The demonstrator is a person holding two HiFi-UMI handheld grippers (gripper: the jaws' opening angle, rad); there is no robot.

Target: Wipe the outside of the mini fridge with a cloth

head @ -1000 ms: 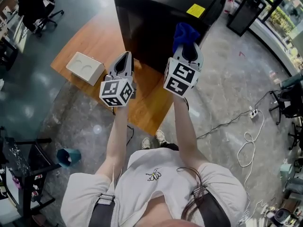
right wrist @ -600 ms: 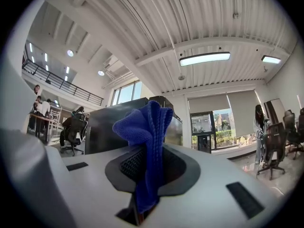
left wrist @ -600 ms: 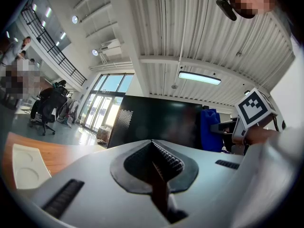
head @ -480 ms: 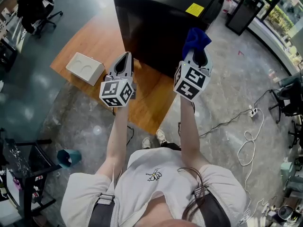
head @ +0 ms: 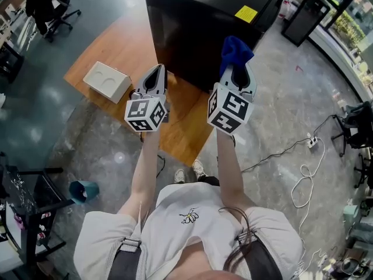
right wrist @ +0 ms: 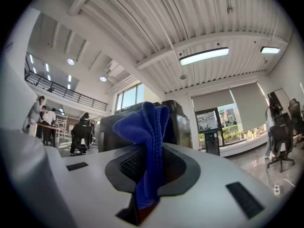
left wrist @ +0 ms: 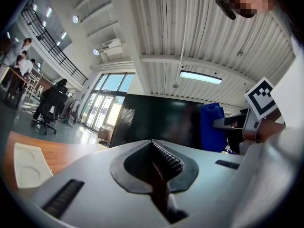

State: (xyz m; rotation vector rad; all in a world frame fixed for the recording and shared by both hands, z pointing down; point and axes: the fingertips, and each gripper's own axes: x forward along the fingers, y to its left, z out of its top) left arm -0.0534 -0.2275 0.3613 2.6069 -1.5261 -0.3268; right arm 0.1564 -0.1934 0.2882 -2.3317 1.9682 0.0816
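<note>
While its jaws stay pressed together on nothing, the left gripper (head: 158,70) hangs over the brown wooden table (head: 125,48), much where it was half a second ago. Just beside it, the right gripper (head: 235,70) is clamped tight on a crumpled blue microfibre cloth (head: 235,50). Cloth and gripper have shifted a little leftwards along the near right corner of the tall black mini fridge (head: 195,22), which stands on the table. Whether the cloth touches the fridge cannot be made out. The cloth's lower end is buried between the jaws, and the fridge's far edge is cut off by the frame. A yellow sticker (head: 246,14) lies on the fridge top, its print too small to read.
</note>
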